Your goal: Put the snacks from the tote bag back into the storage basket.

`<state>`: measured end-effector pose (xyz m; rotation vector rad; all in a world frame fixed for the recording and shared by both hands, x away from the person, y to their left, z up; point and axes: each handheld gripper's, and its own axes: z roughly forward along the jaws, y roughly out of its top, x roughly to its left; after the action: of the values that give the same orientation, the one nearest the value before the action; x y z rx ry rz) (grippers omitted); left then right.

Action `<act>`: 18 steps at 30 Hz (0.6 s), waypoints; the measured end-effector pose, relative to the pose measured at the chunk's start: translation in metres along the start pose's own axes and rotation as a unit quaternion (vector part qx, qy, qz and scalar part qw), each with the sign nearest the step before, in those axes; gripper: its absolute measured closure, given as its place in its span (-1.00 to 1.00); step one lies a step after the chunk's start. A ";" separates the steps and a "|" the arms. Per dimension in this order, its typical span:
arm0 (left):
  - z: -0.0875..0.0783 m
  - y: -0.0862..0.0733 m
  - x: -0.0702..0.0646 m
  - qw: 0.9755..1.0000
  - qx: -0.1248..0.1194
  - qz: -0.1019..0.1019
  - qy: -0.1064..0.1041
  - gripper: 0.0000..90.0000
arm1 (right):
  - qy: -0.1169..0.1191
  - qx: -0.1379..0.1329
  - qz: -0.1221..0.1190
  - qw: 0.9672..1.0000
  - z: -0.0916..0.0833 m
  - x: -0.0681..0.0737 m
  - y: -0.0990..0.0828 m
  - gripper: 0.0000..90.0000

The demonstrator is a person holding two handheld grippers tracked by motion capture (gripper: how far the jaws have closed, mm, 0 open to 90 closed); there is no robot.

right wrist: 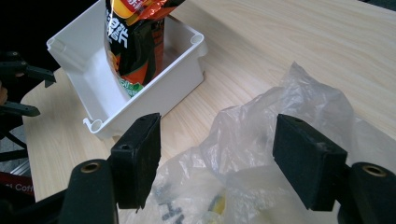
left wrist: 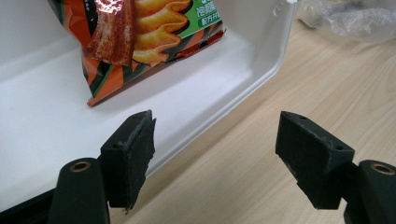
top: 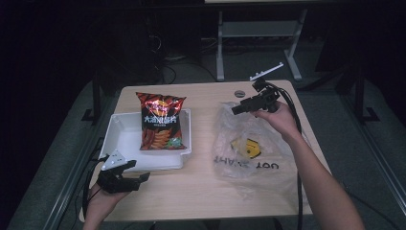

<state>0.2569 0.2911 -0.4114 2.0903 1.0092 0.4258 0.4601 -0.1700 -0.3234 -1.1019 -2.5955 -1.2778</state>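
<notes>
- Your left tongs (top: pixel 143 176) hover wide and empty at the surface's (top: pixel 201 187) near edge, just beside the white bin (top: pixel 125 139).
- Leaning in that bin: the orange chip bag (top: pixel 160 120).
- Your right tongs (top: pixel 235 109) hang wide, gripping nothing, above the clear plastic bag (top: pixel 249 153) lying right.

Bare tabletop (top: pixel 201 187) runs between white tray (top: pixel 119 139) and crumpled plastic bag (top: pixel 253 153); the crisp packet (top: pixel 160 122) leaning in the tray blocks its far side.

Upside-down letters "UOT" on plastic bag (top: pixel 253 158)
</notes>
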 end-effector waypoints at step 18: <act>0.002 0.000 -0.001 1.000 0.003 0.002 -0.002 -0.38 | -0.002 -0.003 0.005 1.000 -0.020 -0.002 -0.021 -0.34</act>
<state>0.2572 0.2891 -0.4121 2.0974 1.0064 0.4208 0.4437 -0.1940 -0.3247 -1.1196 -2.5870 -1.2834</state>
